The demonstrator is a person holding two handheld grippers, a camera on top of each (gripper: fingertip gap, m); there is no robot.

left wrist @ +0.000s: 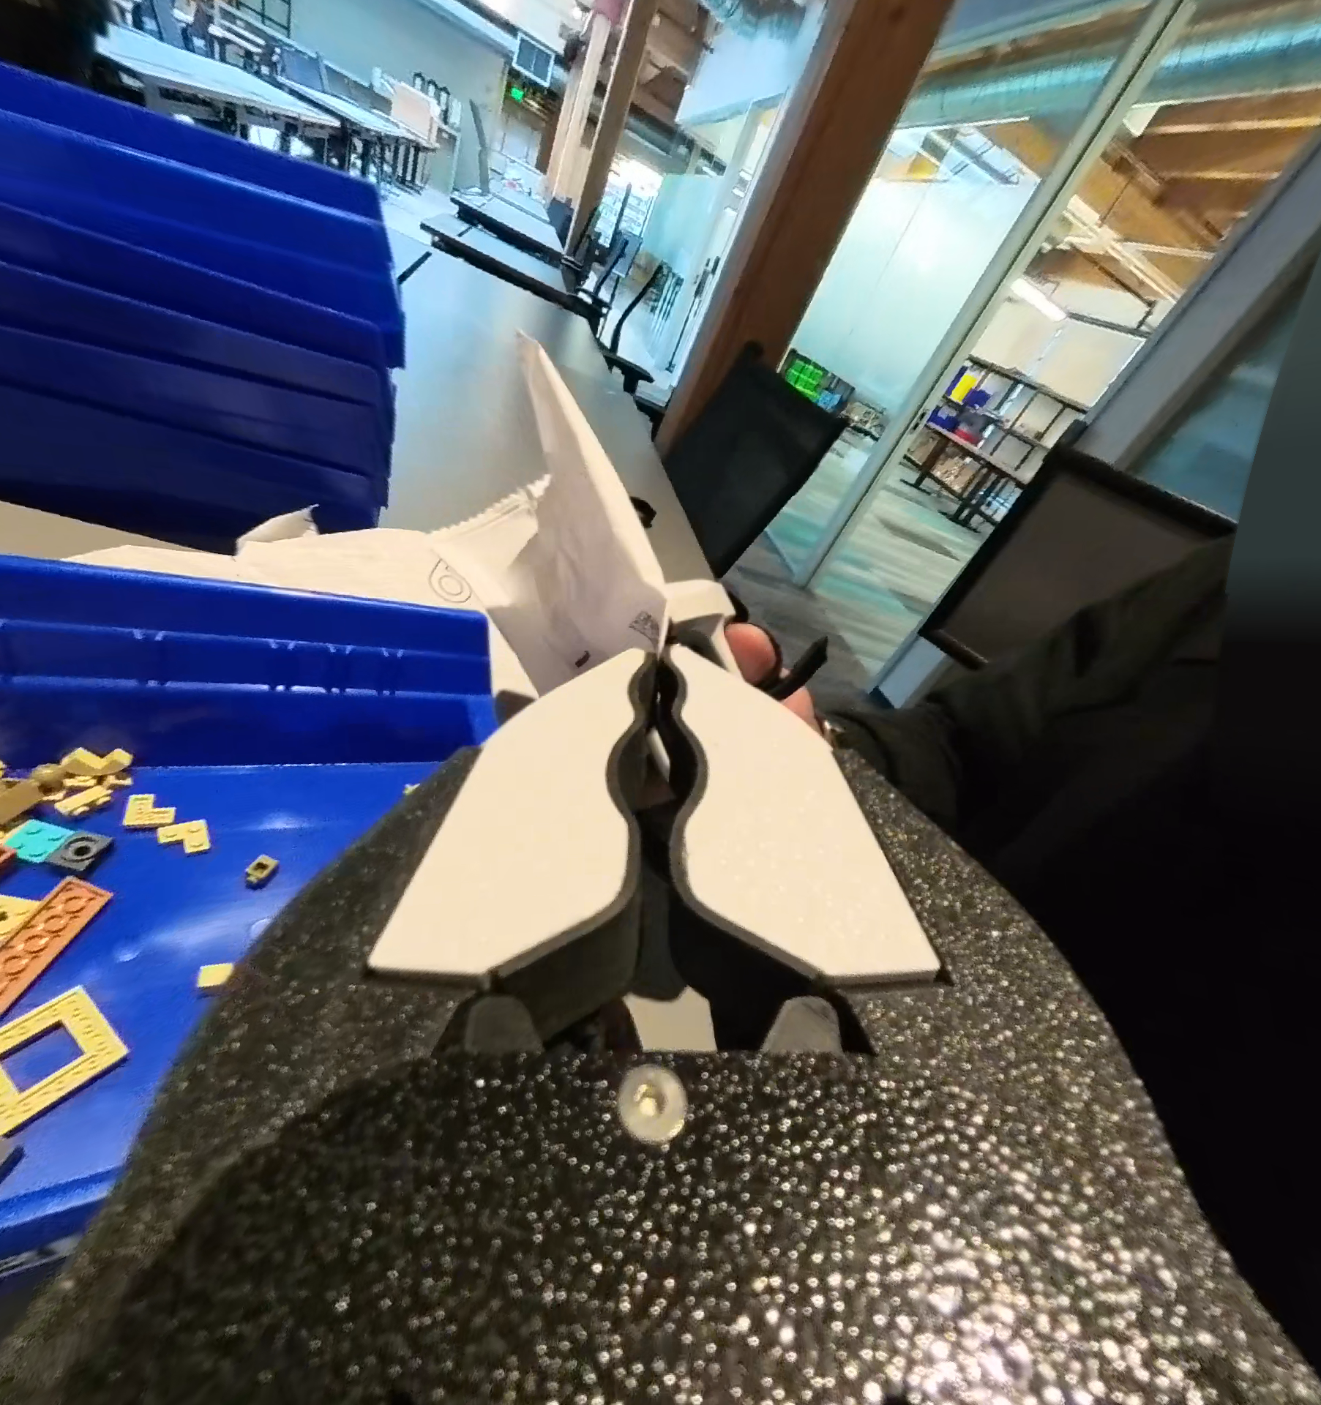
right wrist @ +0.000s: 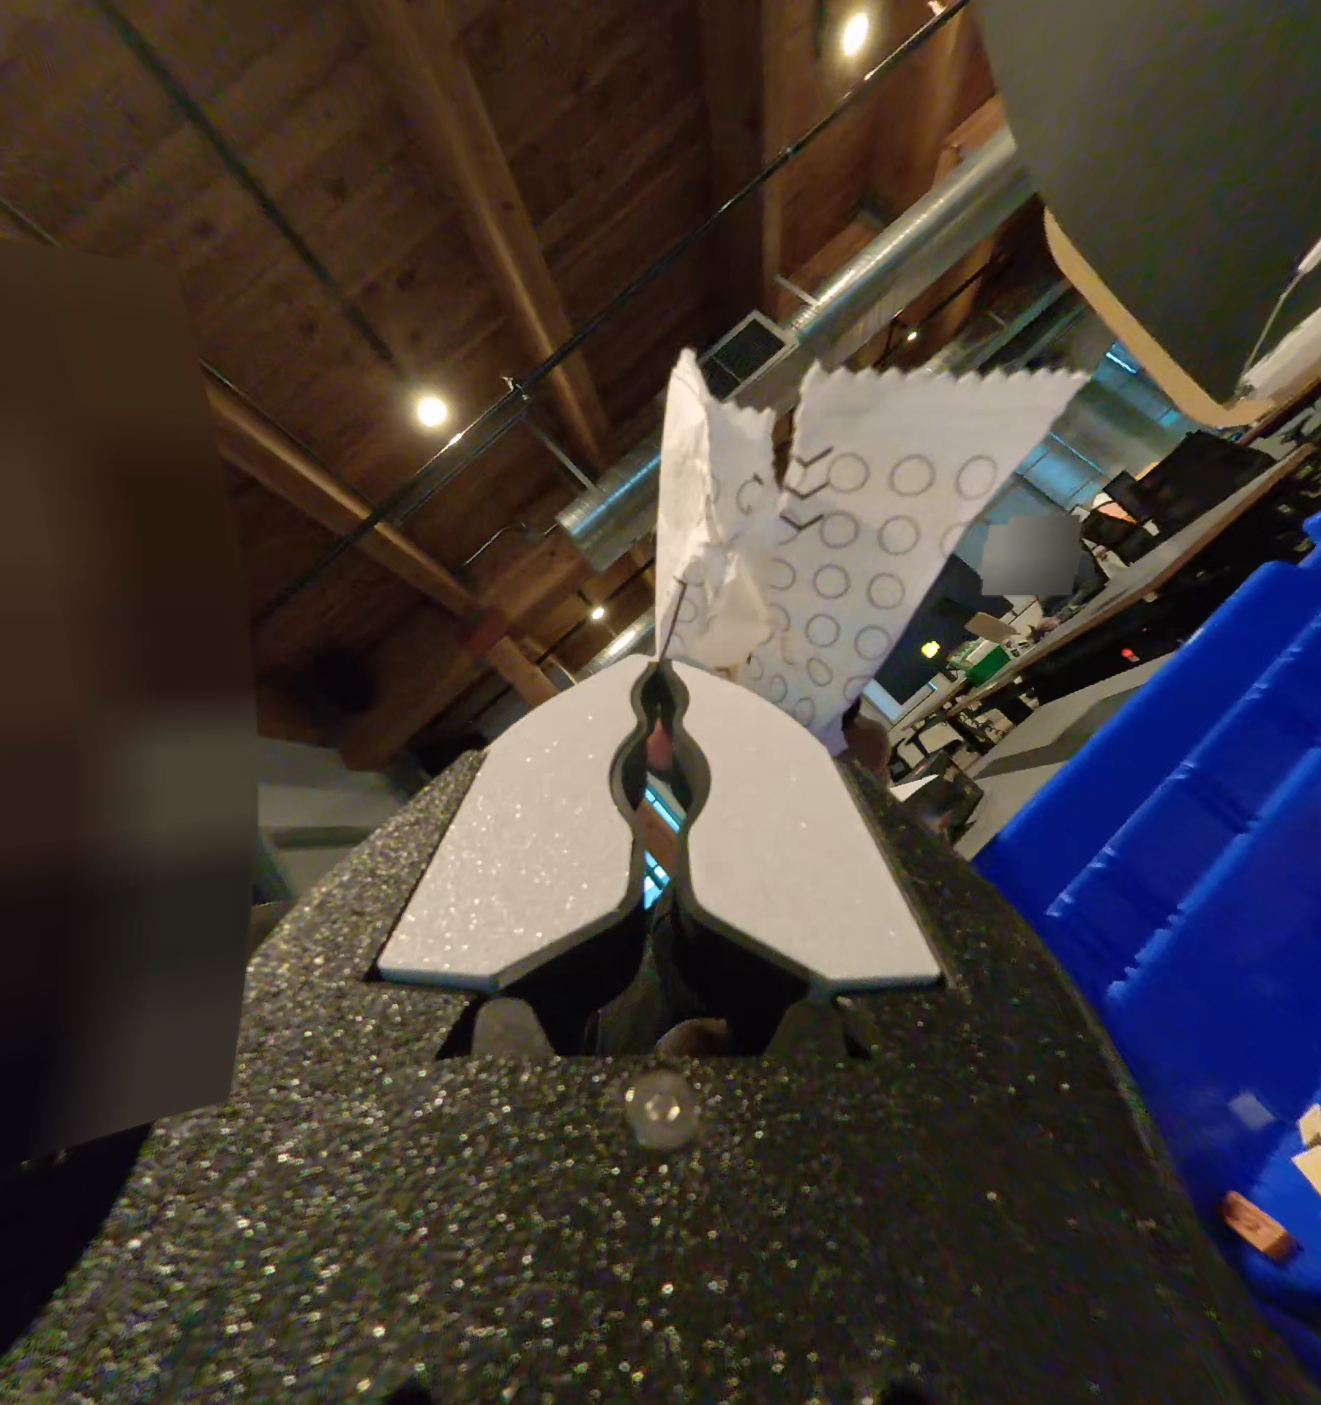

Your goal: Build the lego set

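A white paper bag [left wrist: 581,547] printed with circles is held up in the air between both grippers. My left gripper [left wrist: 658,660] is shut on its lower edge. My right gripper [right wrist: 661,673] is shut on a thin edge of the same bag [right wrist: 870,532], whose zigzag top is torn open. The right gripper's finger [left wrist: 706,616] shows just behind the bag in the left wrist view. Loose bricks lie in a blue bin [left wrist: 262,821] below left: a tan frame plate [left wrist: 41,1057], a brown plate [left wrist: 30,950], a teal piece [left wrist: 37,838] and several small tan pieces.
Stacked blue bins [left wrist: 148,304] stand at the back left. Another white bag [left wrist: 376,562] lies behind the brick bin. A hand [left wrist: 756,661] and dark sleeve [left wrist: 1022,722] are at the right. A black chair [left wrist: 748,456] stands past the table edge. The brick bin [right wrist: 1212,874] is at the right. Both grippers' tips are close together, under 4 cm apart. The brown plate [left wrist: 30,950] is about 25 cm from both grippers' fingertips. The teal piece [left wrist: 37,838] is about 25 cm from both grippers' fingertips.
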